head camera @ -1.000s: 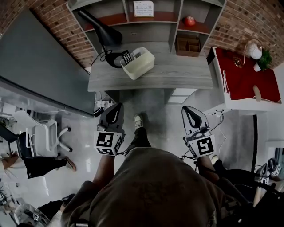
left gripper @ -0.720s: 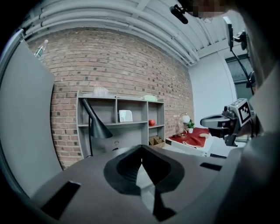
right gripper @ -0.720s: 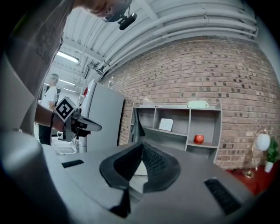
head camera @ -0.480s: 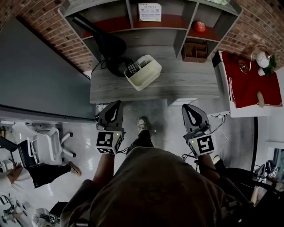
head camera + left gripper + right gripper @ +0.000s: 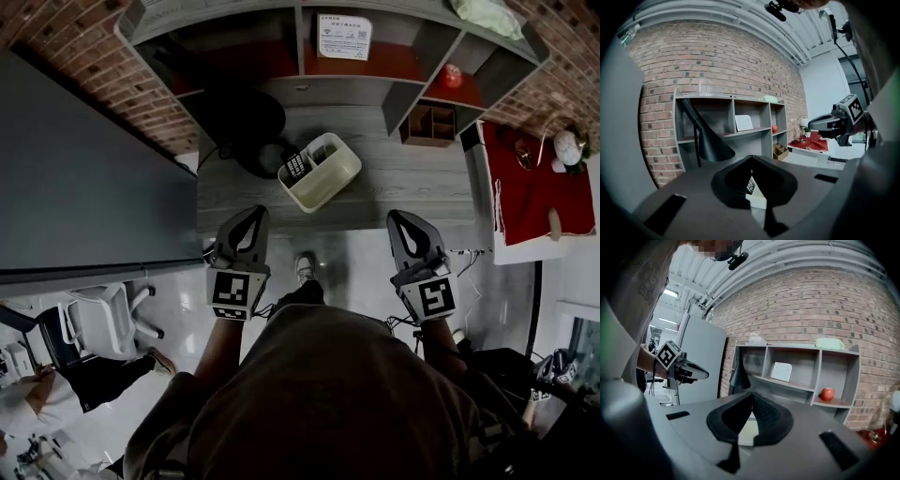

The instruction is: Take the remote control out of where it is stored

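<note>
The black remote control stands upright in a cream bin on the grey desk, next to the lamp base. Both grippers hang in the air short of the desk's front edge, pointing at it. My left gripper is shut and empty, just left of the bin's line. My right gripper is shut and empty too, further right. In the left gripper view the cream bin and the remote control show through the gap behind the closed tips. The right gripper view shows the cream bin behind its tips.
A black lamp stands at the desk's back left. The shelf unit behind holds a paper sign, a red apple and a wooden organiser. A red-topped table is to the right, a dark grey panel to the left.
The person has walked toward the desk: desk, bin and shelves have come nearer, and both shut grippers now reach almost to the desk's front edge.
</note>
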The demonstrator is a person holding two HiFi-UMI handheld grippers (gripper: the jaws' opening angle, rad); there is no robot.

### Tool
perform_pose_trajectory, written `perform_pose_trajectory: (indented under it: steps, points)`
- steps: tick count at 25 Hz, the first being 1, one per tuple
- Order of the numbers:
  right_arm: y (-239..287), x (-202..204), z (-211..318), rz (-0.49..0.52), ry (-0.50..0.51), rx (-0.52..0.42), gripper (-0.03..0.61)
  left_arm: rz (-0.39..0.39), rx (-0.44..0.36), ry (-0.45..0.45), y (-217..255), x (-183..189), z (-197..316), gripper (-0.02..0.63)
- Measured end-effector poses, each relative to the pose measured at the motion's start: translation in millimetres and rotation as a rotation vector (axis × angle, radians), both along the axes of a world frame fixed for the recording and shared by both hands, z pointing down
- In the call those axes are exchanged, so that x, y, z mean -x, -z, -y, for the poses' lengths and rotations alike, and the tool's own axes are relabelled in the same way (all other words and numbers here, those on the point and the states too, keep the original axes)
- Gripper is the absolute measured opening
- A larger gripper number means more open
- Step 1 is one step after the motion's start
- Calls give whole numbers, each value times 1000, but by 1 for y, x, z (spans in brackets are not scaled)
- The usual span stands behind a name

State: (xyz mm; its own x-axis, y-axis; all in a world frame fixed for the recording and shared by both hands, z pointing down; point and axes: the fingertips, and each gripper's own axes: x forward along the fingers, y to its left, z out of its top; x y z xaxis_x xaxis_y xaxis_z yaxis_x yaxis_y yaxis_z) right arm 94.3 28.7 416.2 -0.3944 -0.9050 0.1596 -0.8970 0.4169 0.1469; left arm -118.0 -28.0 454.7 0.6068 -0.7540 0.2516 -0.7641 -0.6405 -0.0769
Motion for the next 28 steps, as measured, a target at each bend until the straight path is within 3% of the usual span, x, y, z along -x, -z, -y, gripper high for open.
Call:
perform_pose_trajectory:
  steps: [7,15,28]
  points:
    - [-2,19,53,-41,-6,4,12,-22,18,-55,-7,5,46,11]
    - [-5,32,78,-64,-4,2,12,-38,15,-88,-7,3,69,11]
    - [2,52,103,-70,81,-12,12,-50,-5,-25,0,16,88,11]
